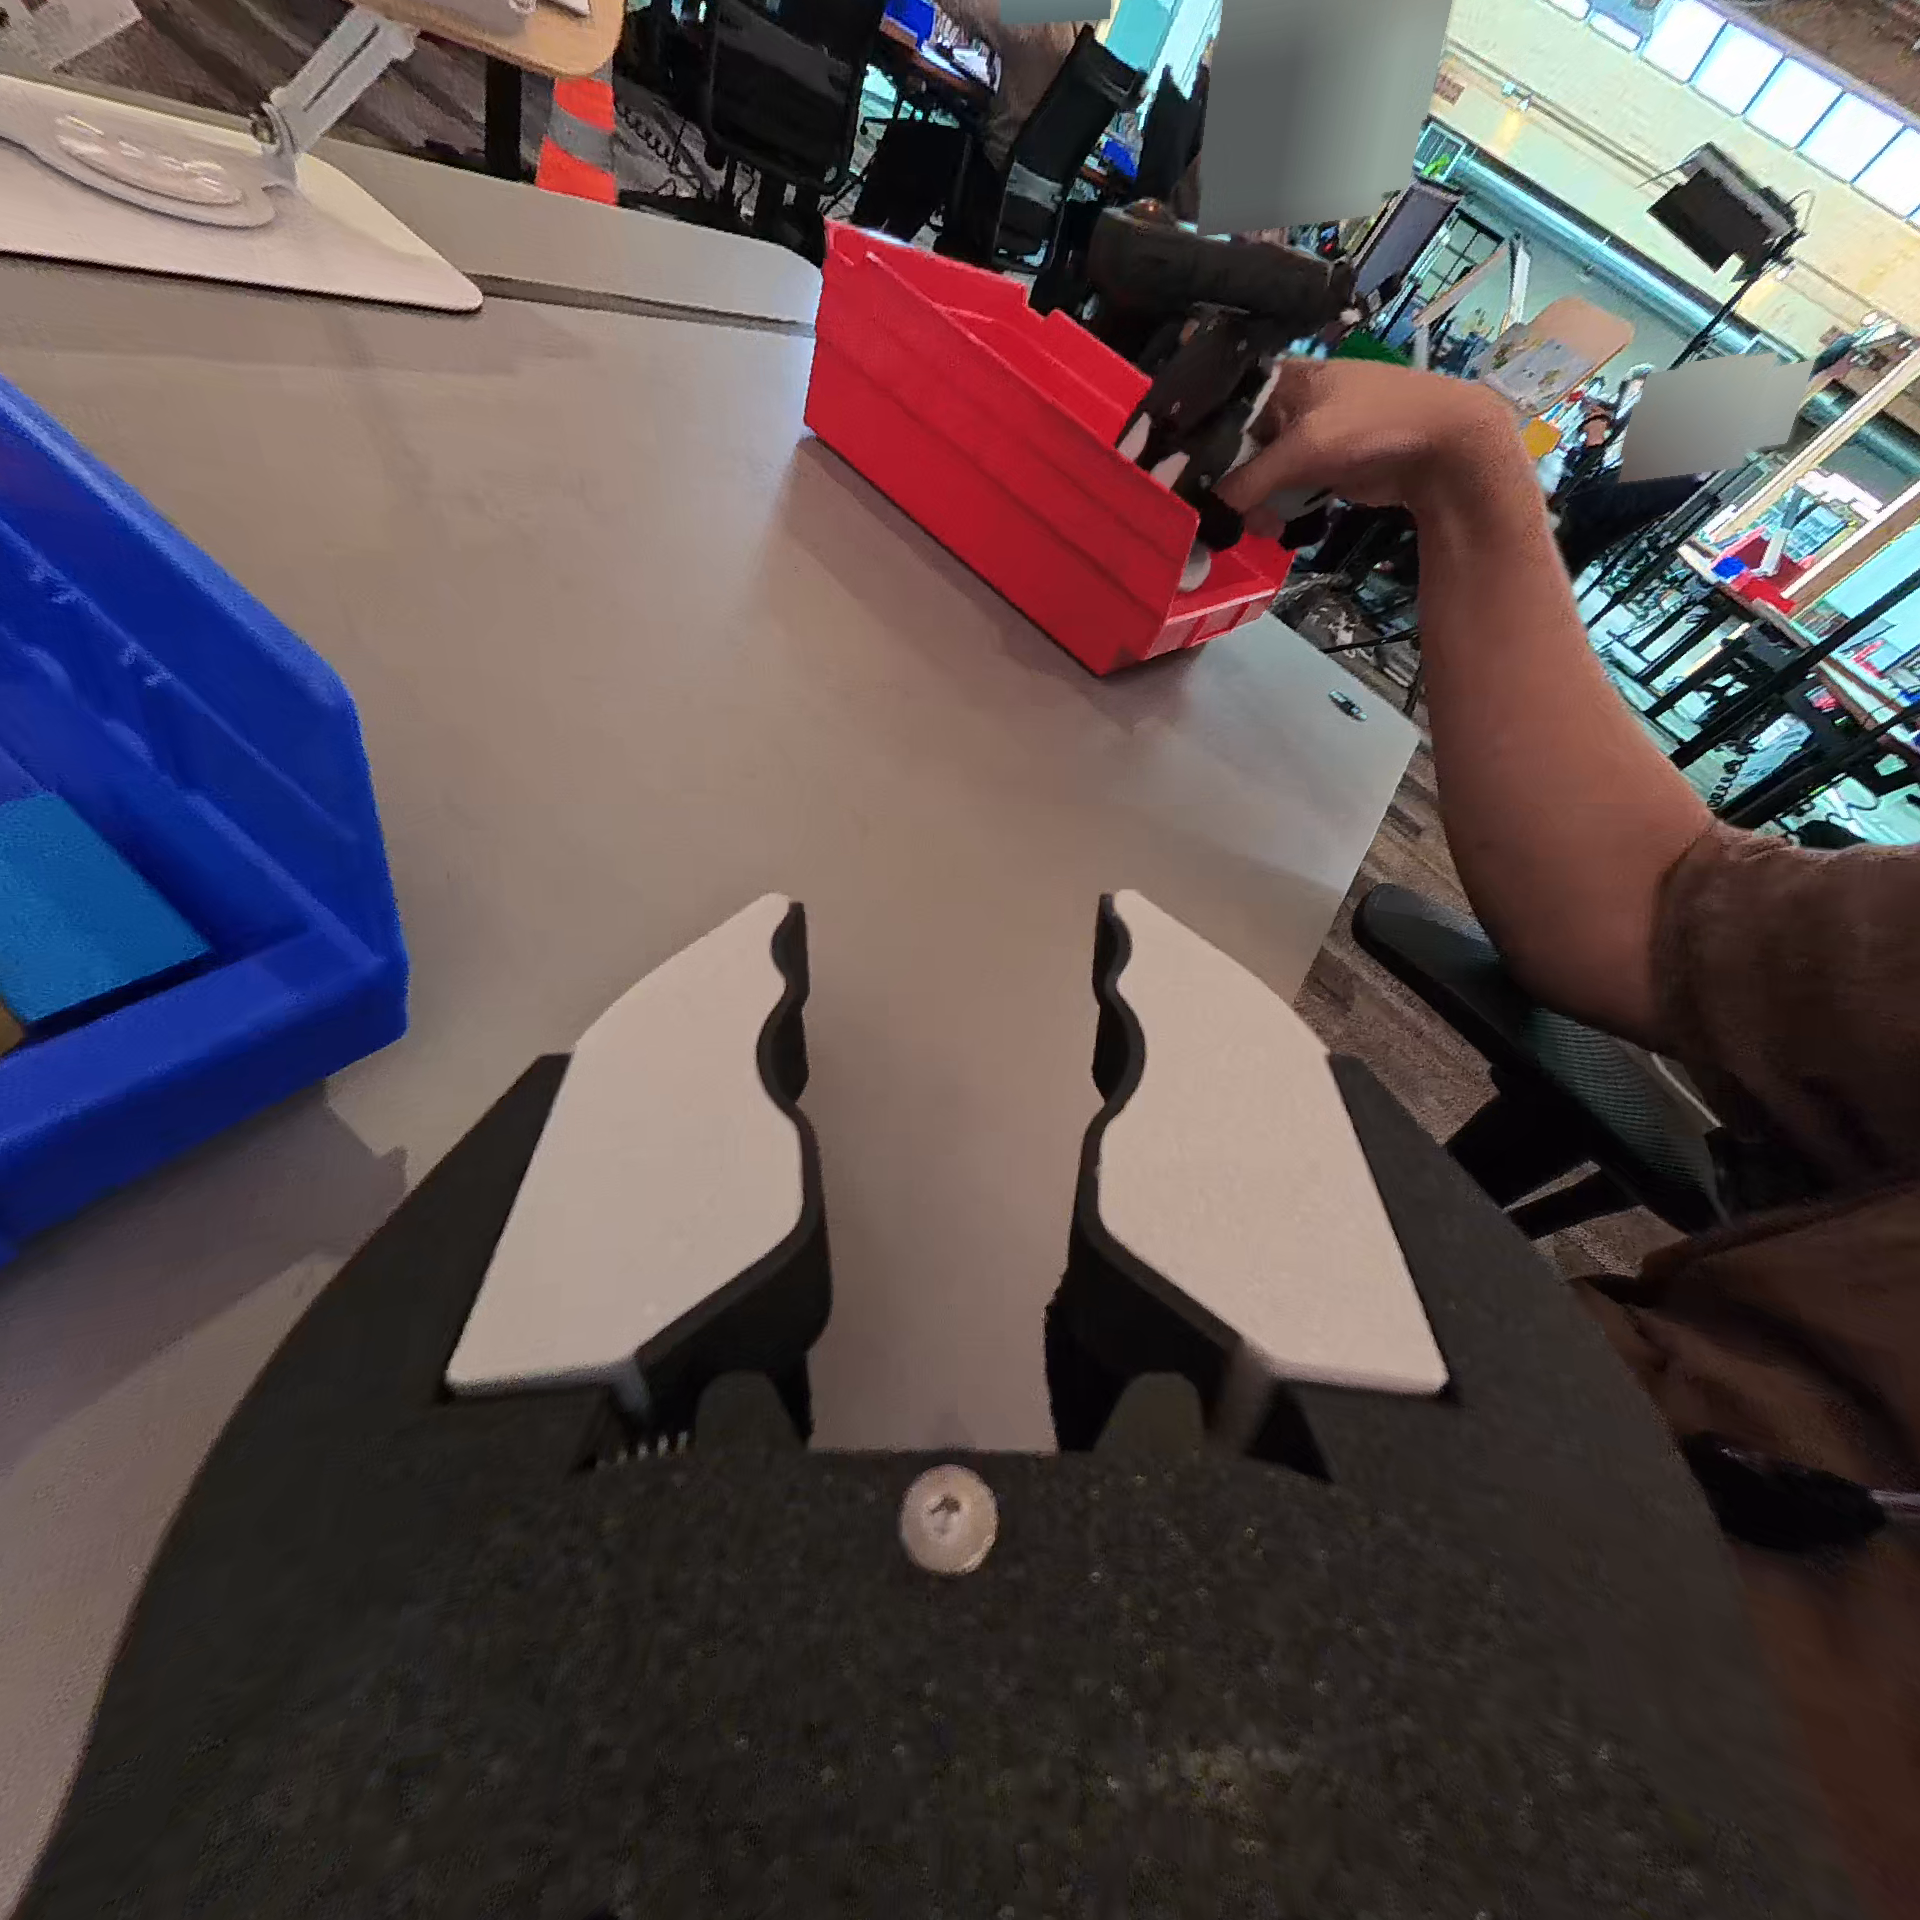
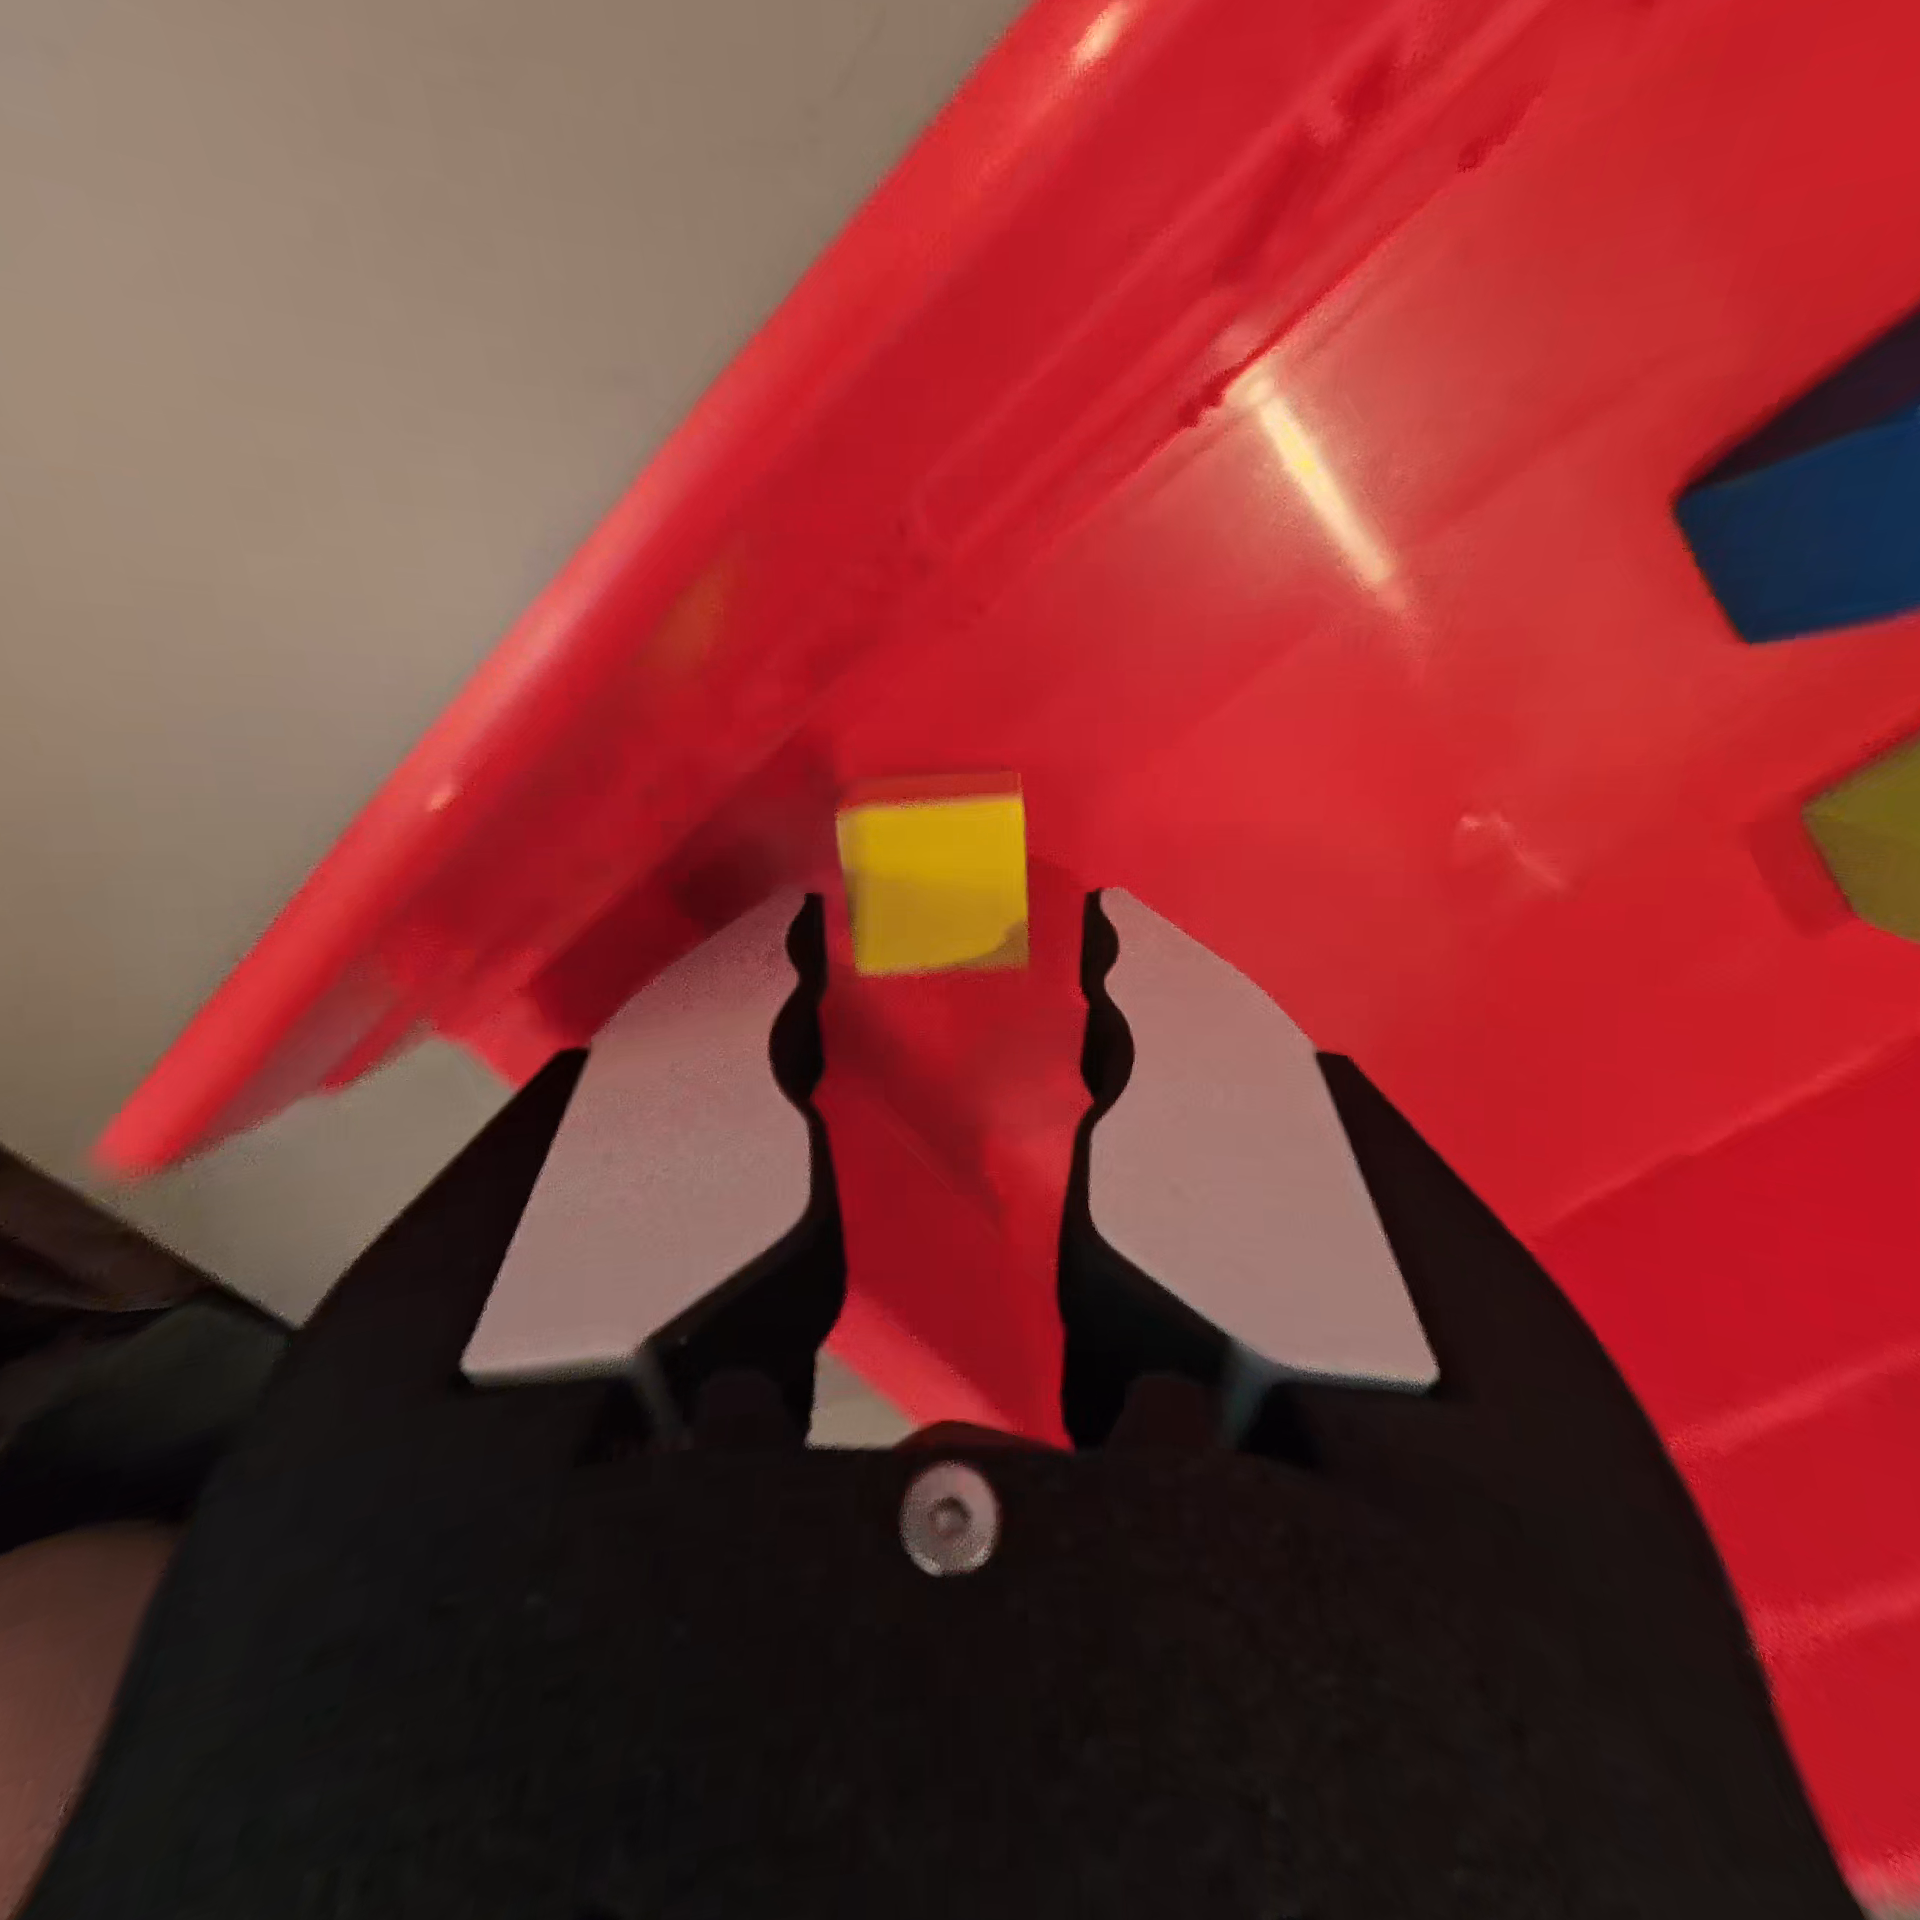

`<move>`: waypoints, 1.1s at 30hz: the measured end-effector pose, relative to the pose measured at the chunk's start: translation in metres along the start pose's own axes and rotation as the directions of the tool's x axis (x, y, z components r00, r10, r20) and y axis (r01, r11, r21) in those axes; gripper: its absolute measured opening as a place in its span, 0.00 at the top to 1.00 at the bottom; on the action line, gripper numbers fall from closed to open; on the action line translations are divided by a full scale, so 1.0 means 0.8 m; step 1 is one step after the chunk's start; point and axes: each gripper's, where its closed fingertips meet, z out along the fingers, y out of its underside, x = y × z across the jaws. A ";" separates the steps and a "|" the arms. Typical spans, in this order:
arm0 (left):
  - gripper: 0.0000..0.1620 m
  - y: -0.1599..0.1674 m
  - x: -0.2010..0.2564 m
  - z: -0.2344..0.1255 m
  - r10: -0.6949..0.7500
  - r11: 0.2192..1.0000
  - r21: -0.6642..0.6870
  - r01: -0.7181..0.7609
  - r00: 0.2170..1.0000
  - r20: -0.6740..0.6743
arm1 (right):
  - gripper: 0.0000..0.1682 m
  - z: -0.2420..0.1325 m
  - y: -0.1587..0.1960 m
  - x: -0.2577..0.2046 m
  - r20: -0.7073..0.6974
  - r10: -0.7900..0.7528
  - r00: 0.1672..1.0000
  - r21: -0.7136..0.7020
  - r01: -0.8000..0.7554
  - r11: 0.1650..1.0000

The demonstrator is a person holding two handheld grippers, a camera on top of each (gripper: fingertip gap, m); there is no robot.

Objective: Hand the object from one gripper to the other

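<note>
Two bins (image 1: 997,447) (image 1: 187,831) sat on the table (image 1: 644,623), one near its far right edge, one at the left edge; a block (image 2: 935,883) lay inside the former.

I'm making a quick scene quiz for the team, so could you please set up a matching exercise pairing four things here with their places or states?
Things:
1. yellow block
2. blue bin
3. left hand-held gripper
4. right hand-held gripper

Places or states:
A. open above the bare table
B. on the red bin's floor
C. open, reaching into the red bin
D. at the table's left edge in the left wrist view

Pairs: 1-B, 2-D, 3-A, 4-C
</note>
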 end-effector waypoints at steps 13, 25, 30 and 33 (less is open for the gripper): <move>0.65 -0.014 -0.010 -0.019 0.091 0.996 0.010 -0.093 0.991 0.093 | 0.65 -0.222 -0.069 -0.173 -0.009 -0.004 1.000 0.953 0.010 0.302; 0.68 -0.067 -0.126 -0.047 0.159 0.966 -0.250 -0.060 0.903 0.398 | 0.67 -0.102 -0.062 -0.274 0.121 -0.121 0.985 0.954 -0.082 0.288; 0.71 -0.120 -0.224 -0.026 0.187 0.904 -0.427 -0.007 0.905 0.382 | 0.68 -0.083 -0.063 -0.280 0.167 -0.127 0.978 0.933 -0.116 0.341; 0.68 -0.112 -0.298 -0.017 0.277 0.778 -0.625 0.066 0.857 0.435 | 0.68 -0.091 -0.062 -0.285 0.199 -0.150 0.968 0.939 -0.144 0.313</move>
